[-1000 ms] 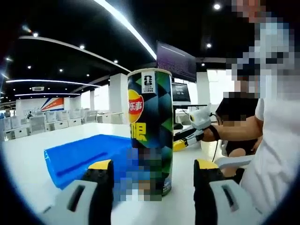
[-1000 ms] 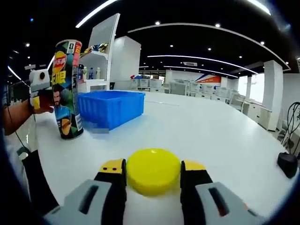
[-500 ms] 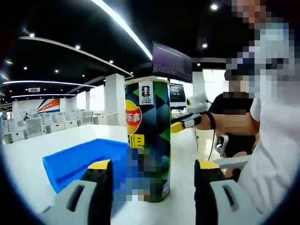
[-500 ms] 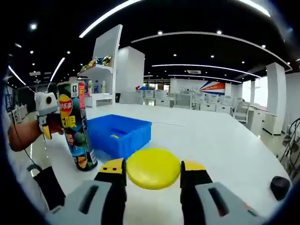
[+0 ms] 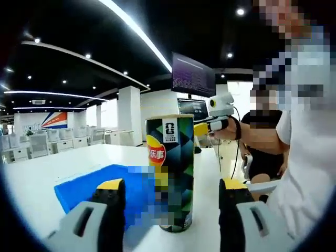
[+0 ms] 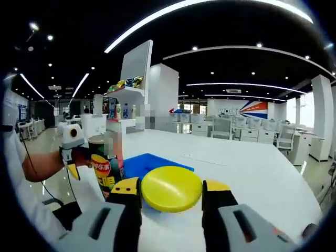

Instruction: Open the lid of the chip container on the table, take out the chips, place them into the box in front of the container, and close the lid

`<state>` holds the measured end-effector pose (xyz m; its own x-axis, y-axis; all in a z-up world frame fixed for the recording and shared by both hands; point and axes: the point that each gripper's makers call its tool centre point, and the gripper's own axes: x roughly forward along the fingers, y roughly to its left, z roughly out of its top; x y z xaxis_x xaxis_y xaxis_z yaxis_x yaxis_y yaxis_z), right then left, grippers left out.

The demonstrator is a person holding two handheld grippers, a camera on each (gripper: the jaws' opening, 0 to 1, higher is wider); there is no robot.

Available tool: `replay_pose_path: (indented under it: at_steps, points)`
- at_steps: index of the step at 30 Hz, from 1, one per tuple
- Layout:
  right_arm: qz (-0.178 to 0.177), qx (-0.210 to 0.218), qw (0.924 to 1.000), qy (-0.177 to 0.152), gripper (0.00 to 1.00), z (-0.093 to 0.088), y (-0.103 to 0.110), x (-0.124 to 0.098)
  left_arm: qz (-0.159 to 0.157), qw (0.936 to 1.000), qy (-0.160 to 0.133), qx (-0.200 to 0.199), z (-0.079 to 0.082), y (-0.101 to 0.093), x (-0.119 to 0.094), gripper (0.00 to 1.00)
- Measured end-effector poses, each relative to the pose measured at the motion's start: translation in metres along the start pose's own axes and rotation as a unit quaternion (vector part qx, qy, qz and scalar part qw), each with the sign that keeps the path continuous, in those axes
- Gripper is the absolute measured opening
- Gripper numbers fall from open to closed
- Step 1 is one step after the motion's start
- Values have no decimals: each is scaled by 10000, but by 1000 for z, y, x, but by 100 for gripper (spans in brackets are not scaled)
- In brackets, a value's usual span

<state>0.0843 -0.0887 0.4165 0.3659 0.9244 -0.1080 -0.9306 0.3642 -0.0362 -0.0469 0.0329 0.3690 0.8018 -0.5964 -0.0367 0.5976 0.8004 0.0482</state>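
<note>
The chip can [image 5: 169, 173] stands upright on the white table [image 5: 47, 168], just beside the blue box [image 5: 100, 185]; the left gripper [image 5: 170, 191] is spread wide with the can between its jaws, untouched. The right gripper [image 6: 171, 190] pinches the yellow lid [image 6: 171, 188] above the table; around lies a bright hall with ceiling light strips [image 6: 210, 10], white columns [image 5: 127, 113], a shelf [image 6: 126, 105] and a hanging screen [image 5: 191, 79].

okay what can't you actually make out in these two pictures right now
- Blue box contents: hidden behind the yellow lid in the right gripper view, seen edge-on in the left gripper view.
- Chip can inside: its rim hides any chips.
- Can's lower label: mosaic-blurred.
</note>
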Motion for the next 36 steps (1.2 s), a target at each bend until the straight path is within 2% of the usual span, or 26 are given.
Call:
replay_pose_path:
  at_steps: [3, 7, 15, 18, 21, 22, 26, 29, 31, 36]
  points:
    - [181, -39, 9998, -103, 45, 17, 10, 3, -16, 10000, -9, 9, 6, 2, -2, 73]
    - [382, -91, 9992, -125, 45, 30, 21, 8, -40, 10000, -54, 6, 15, 5, -4, 73]
    - [806, -82, 9967, -77, 45, 46, 46, 20, -43, 10000, -39, -1, 30, 10, -6, 72]
    - [1178, 61, 9930, -74, 45, 52, 64, 25, -65, 9999, -69, -33, 33, 10, -5, 72]
    - [1340, -84, 9907, -210, 45, 60, 75, 28, -177, 9998, -44, -92, 34, 8, -5, 70]
    - [1414, -197, 9896, -186, 45, 62, 81, 30, -211, 9997, -31, -121, 34, 7, -5, 69]
    - [1604, -199, 9867, -157, 45, 70, 94, 39, -158, 9996, -61, -207, 43, 11, -8, 66]
    - [1730, -278, 9845, -55, 45, 69, 103, 46, -166, 9994, -184, -245, 53, 12, -10, 67]
    - [1836, -264, 9827, 17, 45, 66, 109, 51, -175, 9994, -264, -131, 58, 12, -10, 69]
    - [1989, -309, 9794, 172, 45, 59, 119, 58, -199, 9996, -137, -109, 58, 10, -10, 69]
